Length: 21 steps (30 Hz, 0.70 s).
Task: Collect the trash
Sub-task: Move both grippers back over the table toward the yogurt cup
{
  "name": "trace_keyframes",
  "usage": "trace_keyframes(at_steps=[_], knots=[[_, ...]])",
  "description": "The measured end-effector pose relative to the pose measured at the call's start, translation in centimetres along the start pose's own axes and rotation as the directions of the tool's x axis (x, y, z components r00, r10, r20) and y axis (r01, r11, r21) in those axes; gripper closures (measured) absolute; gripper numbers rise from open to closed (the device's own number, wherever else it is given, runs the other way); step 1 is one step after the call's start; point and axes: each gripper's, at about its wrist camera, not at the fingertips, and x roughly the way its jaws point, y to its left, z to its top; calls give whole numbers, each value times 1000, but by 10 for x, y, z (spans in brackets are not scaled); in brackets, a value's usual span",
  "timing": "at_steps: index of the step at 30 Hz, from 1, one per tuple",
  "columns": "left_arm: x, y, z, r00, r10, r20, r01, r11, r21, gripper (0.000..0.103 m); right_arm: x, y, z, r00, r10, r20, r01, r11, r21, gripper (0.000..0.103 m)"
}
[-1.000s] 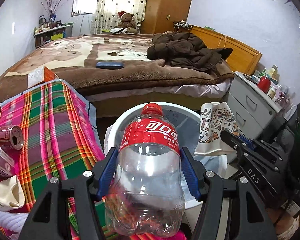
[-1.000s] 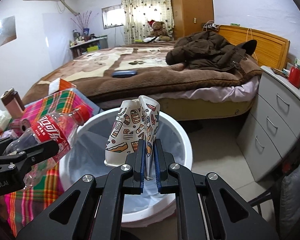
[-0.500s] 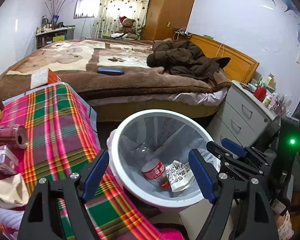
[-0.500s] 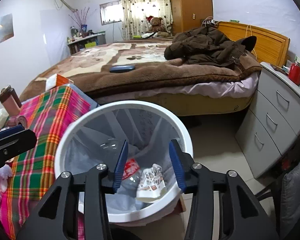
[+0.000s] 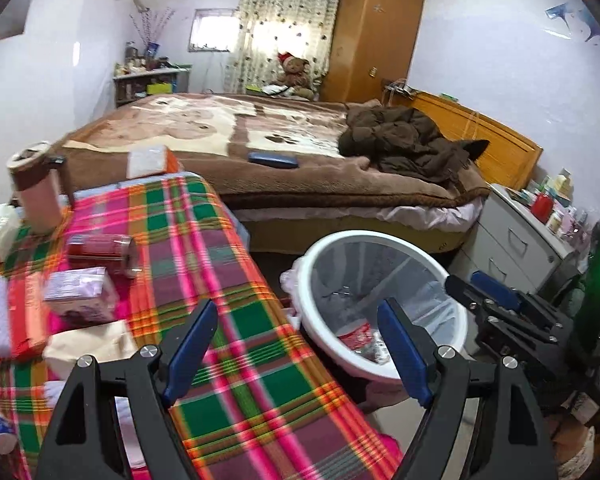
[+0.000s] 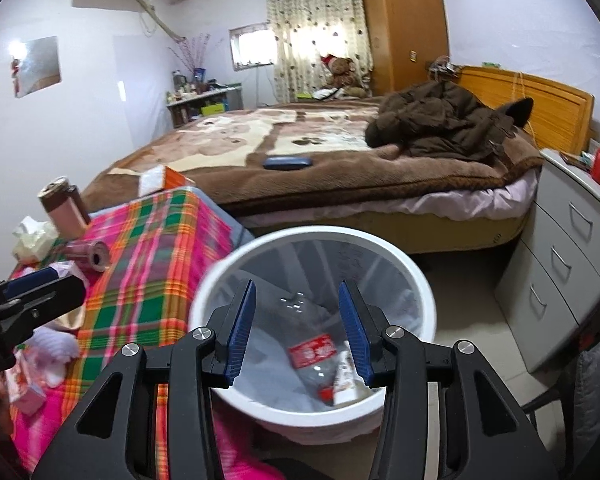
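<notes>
While both grippers stand open and empty, left gripper [image 5: 296, 344] over the tablecloth's [image 5: 220, 280] bin-side edge, right gripper [image 6: 296, 328] above the bin's [image 6: 416, 276] clear mouth, bottle [image 6: 312, 356] and paper cup [image 6: 344, 376] now dropped inside.

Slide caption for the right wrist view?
Open right gripper above white bin holding a cola bottle and paper cup.

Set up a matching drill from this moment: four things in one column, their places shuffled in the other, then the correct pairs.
Things:
1. plastic bottle
2. red can
3. brown jacket
4. blue case

Places:
A. lying on its side on the plaid cloth
B. heaped on the bed near the headboard
C. inside the white bin
D. flat on the blanket, in the middle of the bed

Pairs: 1-C, 2-A, 3-B, 4-D
</notes>
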Motion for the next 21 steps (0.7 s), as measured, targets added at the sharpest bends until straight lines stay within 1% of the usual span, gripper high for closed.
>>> trace_keyframes(at_steps=[2, 5, 14, 18, 21], knots=[[-8, 8, -3, 1000, 21, 11, -21, 1000, -8, 20, -2, 7, 0, 1000, 18, 9, -18, 1000, -12, 58], [-20, 24, -8, 999, 30, 24, -29, 998, -47, 20, -3, 18, 0, 999, 48, 16, -47, 999, -26, 58], [-56, 80, -24, 989, 136, 62, -126, 982, -141, 19, 2, 63, -5, 987, 160, -7, -160, 982, -99, 58], [-70, 109, -35, 975, 215, 57, -201, 960, -195, 19, 8, 84, -11, 976, 213, -34, -216, 967, -135, 56], [-83, 131, -47, 956, 288, 51, -269, 935, -230, 19, 10, 99, -16, 968, 245, -53, -250, 955, -161, 54]])
